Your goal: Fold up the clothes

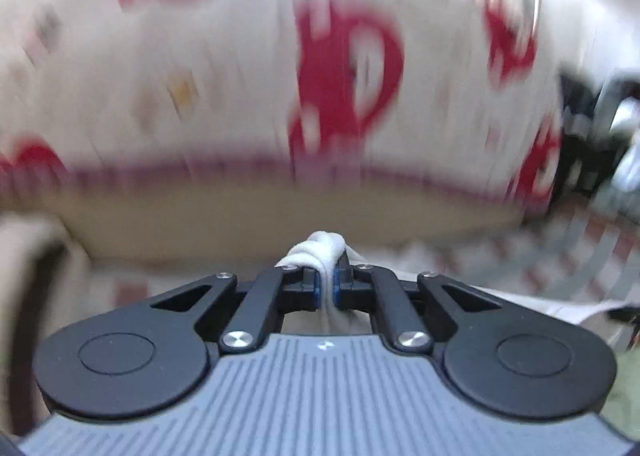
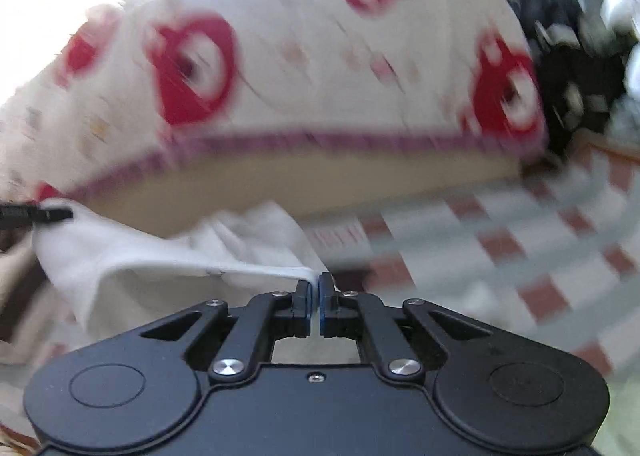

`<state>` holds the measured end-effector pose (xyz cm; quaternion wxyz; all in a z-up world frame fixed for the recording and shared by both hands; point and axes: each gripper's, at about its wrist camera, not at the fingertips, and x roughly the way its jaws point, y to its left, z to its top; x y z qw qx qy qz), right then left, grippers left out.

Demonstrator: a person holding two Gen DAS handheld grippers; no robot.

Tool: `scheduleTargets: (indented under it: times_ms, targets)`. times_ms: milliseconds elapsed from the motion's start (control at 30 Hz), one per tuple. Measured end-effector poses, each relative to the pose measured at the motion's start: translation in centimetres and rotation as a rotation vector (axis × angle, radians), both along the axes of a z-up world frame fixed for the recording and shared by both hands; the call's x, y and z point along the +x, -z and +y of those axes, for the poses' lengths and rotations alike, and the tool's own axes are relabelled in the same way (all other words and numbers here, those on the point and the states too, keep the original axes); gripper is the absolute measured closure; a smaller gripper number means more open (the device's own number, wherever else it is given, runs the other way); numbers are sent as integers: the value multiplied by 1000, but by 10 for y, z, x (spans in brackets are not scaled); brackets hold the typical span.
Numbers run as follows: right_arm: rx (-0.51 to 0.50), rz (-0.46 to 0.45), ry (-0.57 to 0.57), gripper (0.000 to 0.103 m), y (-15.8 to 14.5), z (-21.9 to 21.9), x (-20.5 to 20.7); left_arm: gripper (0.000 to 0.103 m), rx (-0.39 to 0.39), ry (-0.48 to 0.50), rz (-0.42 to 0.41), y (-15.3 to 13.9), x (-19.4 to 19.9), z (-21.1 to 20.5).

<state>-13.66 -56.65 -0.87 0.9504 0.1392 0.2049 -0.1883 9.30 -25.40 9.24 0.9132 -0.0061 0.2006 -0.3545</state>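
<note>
- Our left gripper (image 1: 327,280) is nearest, and its jaws are squeezed tight on a bunched bit of white cloth (image 1: 320,250).
- Our right gripper (image 2: 315,288) is pressed together too, pinching a thin edge of the same cloth (image 2: 172,256).
- From the right view the cloth runs off to the left, where the tip of the other gripper (image 2: 52,213) holds its far corner, so it hangs between our two hands in front of the bed (image 2: 320,56).
- We think the cloth is soft, light and floppy. It sags and wrinkles in the middle, so it will not keep its shape by itself.
- We think the best places to hold are the corners and the hem, with the edge pulled straight.
- Farther off is the bed sheet with red shapes, and the checked floor (image 2: 520,256).
- Everything far away is blurry. We cannot tell what kind of clothing this is, how big it is, or where its lower part hangs.
- Dark things (image 2: 580,56) at the far right are too smeared to name.
</note>
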Motion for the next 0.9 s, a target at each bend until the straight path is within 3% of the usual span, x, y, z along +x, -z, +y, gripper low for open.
scheduleTargets:
  times_ms: [67,133,267,333,433,533,733,900]
  targets:
    - [13,-26,-5,100,-32,27,-12,98,-46,-37,4,-11,-32,40]
    - [101,-54,-10,100,-40,51,-23,98,37,-75,126,21,-53,55]
    - [204,152,-95,100,19,72,-12,98,356,-155,393,125,-69,60]
    - [310,209,-86,100,59,71,-14,98,444,-168,473,157,-71,59]
    - [310,282,-61,100,98,78,-19,98,497,-136,438,163,-77,49]
    - [285,283,-61,100,108,79,-26,98,541,-108,374,154,-86,35]
    - [252,138,-49,100,80,64,-44,97,496,-103,421,136,-81,24]
    - [146,105,-6,100,63,57,-50,97,528,-120,458,140,-83,23]
